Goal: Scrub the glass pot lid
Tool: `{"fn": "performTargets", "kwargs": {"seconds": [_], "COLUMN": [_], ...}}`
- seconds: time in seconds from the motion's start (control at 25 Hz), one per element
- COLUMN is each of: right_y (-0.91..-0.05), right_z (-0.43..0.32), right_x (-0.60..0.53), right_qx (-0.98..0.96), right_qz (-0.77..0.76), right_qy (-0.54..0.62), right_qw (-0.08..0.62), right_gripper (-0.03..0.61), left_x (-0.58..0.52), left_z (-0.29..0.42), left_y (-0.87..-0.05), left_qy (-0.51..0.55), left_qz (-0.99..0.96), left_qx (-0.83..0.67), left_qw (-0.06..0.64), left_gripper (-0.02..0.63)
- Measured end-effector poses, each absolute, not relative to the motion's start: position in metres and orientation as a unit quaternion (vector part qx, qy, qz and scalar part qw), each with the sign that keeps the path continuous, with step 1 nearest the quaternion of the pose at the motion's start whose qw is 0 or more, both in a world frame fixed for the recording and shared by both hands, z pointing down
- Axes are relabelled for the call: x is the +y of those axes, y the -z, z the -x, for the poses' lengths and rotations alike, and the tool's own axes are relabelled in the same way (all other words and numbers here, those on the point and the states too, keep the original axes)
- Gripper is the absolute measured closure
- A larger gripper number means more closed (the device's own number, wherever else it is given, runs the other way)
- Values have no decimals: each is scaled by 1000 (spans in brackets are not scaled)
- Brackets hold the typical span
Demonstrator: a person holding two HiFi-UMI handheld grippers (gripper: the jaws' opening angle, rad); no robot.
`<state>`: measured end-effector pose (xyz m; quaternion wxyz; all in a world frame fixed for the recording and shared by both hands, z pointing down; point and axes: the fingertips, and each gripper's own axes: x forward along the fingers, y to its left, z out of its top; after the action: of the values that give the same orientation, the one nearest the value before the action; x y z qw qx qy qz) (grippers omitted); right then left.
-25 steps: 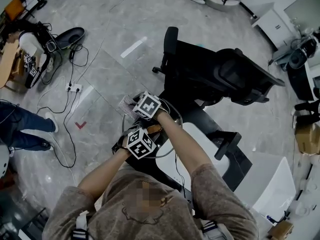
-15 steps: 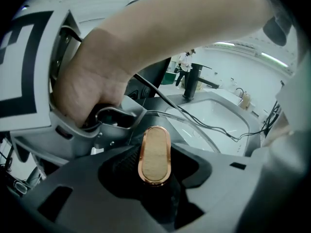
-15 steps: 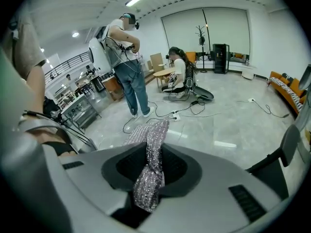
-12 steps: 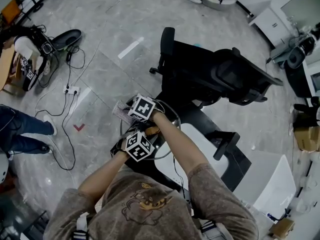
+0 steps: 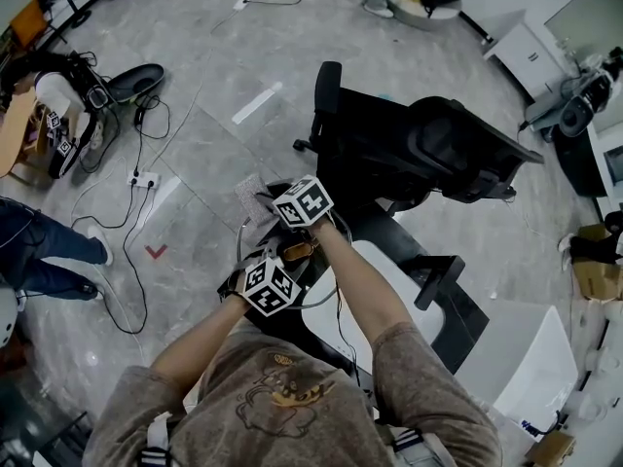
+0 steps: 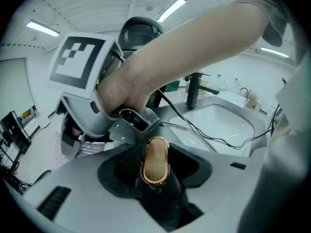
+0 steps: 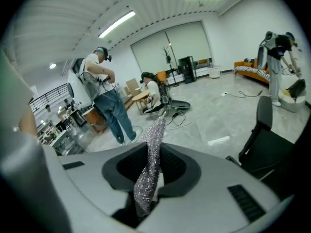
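Left gripper (image 6: pixel 154 178) is clamped on the oval, polished copper-coloured knob (image 6: pixel 154 160) of the glass pot lid (image 6: pixel 194 134), whose clear rim curves away towards the white sink (image 6: pixel 228 123) behind it. Right gripper (image 7: pixel 146 188) pinches a glittery silver mesh scrub cloth (image 7: pixel 151 154), which sticks up between its jaws. Only the head view shows both grippers close together, a black office chair (image 5: pixel 428 149) near beyond them and grey floor (image 5: pixel 214 144) on the left.

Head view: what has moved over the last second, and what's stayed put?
The right gripper, shut on the silvery scouring cloth, swept down-left then back up and right, ending slightly right of its start. The left gripper stayed put, clamped on the lid's gold knob.
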<state>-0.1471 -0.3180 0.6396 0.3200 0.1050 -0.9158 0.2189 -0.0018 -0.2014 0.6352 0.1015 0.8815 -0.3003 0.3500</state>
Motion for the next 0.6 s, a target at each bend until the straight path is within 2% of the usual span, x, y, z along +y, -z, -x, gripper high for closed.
{"fn": "performTargets", "kwargs": {"seconds": [0.16,0.24,0.28,0.32,0.44,0.6], "right_y": [-610,-591,-584,-578,-565,-535], "right_z": [109,83,69,56,19,-16], "right_x": [-340,-344,-342,-337,-314,-272], "right_qx": [-918,-914,-909,-904,-890,-881], "right_qz": [-192,-243,-267,-289,-338,-386], "right_qy": [-225,-227,-229,-231,-236,-223], "right_qw": [263,233,222,214,194,157], "right_gripper": [495,495,495,495,495,495], "left_x": [-205,-209,-211,-213,-218,-216], "left_z": [2,10,18,27,47,55], "left_y": [-609,-588,-578,-571,-557,-528], "left_qy": [-302,-262,-240,-217,-165,-161], "left_qz": [-890,-891,-887,-880,-856,-855], "left_qx": [-327,-355,-374,-391,-420,-437], "left_qw": [96,106,127,161,253,229], "left_gripper": [428,453,510,597,597,597]}}
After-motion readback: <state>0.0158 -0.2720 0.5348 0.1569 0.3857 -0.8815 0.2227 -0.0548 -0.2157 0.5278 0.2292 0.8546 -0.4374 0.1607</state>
